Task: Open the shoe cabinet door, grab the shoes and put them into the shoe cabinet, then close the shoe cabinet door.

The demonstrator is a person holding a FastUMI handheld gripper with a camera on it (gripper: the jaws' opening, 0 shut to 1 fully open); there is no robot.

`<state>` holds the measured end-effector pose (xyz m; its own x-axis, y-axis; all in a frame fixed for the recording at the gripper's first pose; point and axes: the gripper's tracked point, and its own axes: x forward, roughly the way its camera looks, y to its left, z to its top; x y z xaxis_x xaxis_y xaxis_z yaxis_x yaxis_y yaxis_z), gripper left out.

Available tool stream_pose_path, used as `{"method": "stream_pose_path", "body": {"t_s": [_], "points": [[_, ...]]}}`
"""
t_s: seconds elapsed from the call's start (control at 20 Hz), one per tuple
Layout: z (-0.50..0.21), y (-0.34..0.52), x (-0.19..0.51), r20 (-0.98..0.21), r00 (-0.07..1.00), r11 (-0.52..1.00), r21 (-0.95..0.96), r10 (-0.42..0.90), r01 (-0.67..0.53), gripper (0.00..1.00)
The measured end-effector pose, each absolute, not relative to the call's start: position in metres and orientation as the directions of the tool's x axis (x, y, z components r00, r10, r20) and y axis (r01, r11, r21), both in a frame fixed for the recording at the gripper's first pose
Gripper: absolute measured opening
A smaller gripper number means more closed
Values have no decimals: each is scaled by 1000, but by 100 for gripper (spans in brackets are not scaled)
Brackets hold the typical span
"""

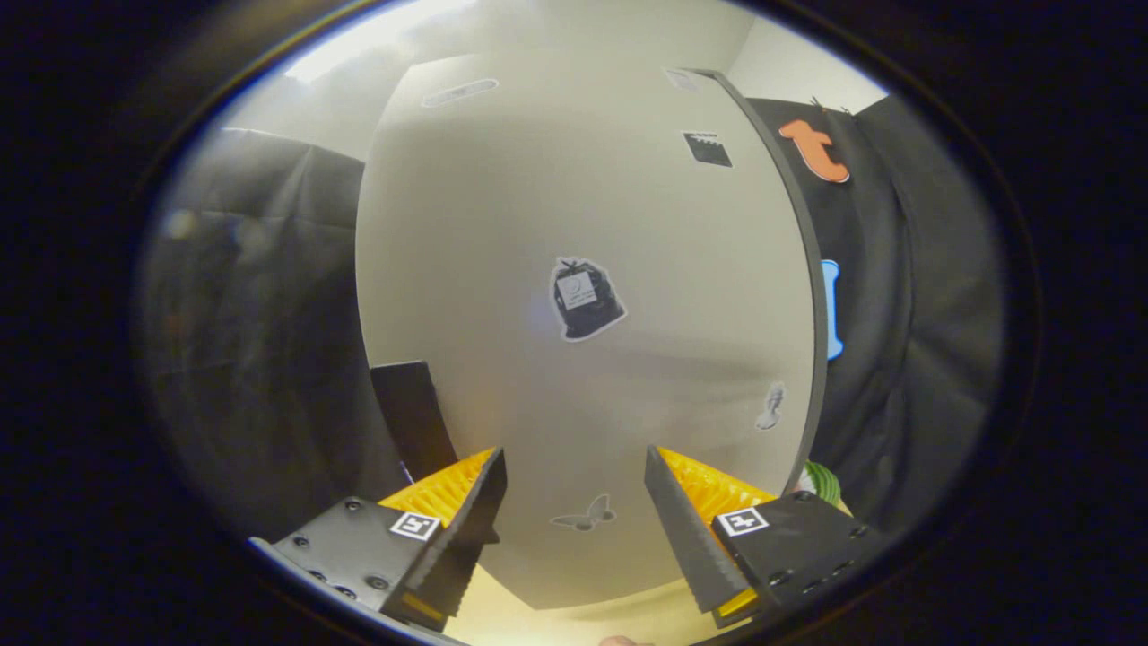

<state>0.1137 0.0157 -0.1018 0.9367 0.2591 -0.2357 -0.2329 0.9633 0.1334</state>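
Observation:
The shoe cabinet's pale door (583, 269) rises close ahead of my fingers, its flat face dotted with small stickers. A dark thin edge (807, 269) runs down its right side. My gripper (574, 489) is open, with nothing between the fingers; the door face lies just beyond them. A dark block (413, 417) juts out at the door's lower left, behind my left finger. A bit of green and white (821, 480) peeks out past the door's lower right edge; I cannot tell what it is.
Black cloth wall (915, 341) hangs to the right of the door and grey cloth (260, 341) to the left. A pale floor strip (583, 619) shows below the door, between my fingers.

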Motion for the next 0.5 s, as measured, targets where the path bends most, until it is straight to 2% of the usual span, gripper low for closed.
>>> {"method": "stream_pose_path", "body": {"t_s": [0.5], "points": [[-114,35,155,-239,950,974,155,201,-167,95]]}}
